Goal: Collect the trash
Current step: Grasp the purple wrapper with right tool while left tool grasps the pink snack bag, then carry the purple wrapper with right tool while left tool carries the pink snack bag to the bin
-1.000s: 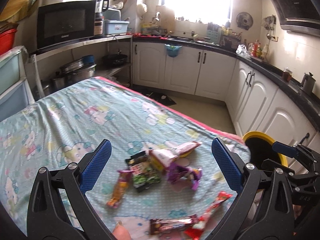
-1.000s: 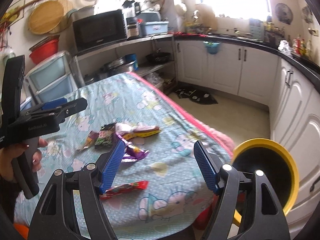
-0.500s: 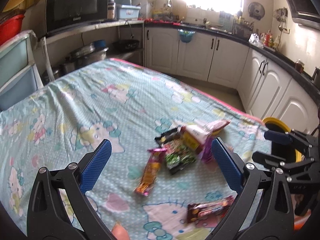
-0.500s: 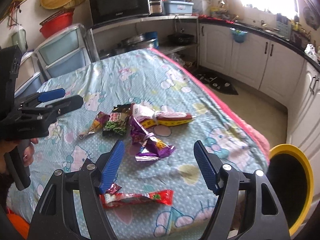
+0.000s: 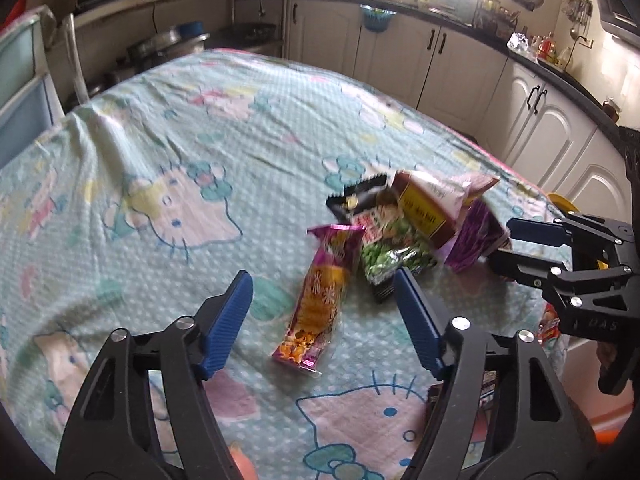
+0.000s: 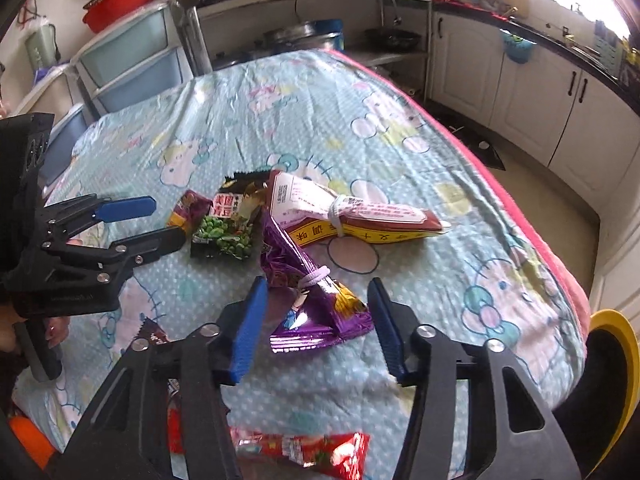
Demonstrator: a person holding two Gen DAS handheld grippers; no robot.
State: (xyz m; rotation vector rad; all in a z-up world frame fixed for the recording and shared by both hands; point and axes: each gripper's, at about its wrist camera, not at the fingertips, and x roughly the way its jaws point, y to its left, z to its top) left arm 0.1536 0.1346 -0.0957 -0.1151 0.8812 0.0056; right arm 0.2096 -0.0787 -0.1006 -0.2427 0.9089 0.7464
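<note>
Several snack wrappers lie in a heap on the table's cartoon-print cloth (image 5: 180, 152). My left gripper (image 5: 322, 280) hovers low over an orange and magenta wrapper (image 5: 320, 300). Its jaws are closing with the wrapper between them, pads clear of it. My right gripper (image 6: 317, 286) straddles a crumpled purple wrapper (image 6: 316, 312), its jaws closing too, pads close to the foil but not pressing. A green pea packet (image 6: 228, 232) and a tied yellow and brown packet (image 6: 352, 216) lie just beyond. A red wrapper (image 6: 304, 448) sits under the right gripper's body.
A black bin with a yellow rim (image 6: 616, 360) stands off the table's right edge. A dark wrapper (image 6: 154, 334) lies near the front edge. White cabinets (image 5: 460, 56) run along the far and right walls. Plastic drawers (image 6: 132, 60) stand at the left.
Both grippers have sunk toward the heap and tipped further down. Their jaws have narrowed, the left around the orange wrapper, the right around the purple one.
</note>
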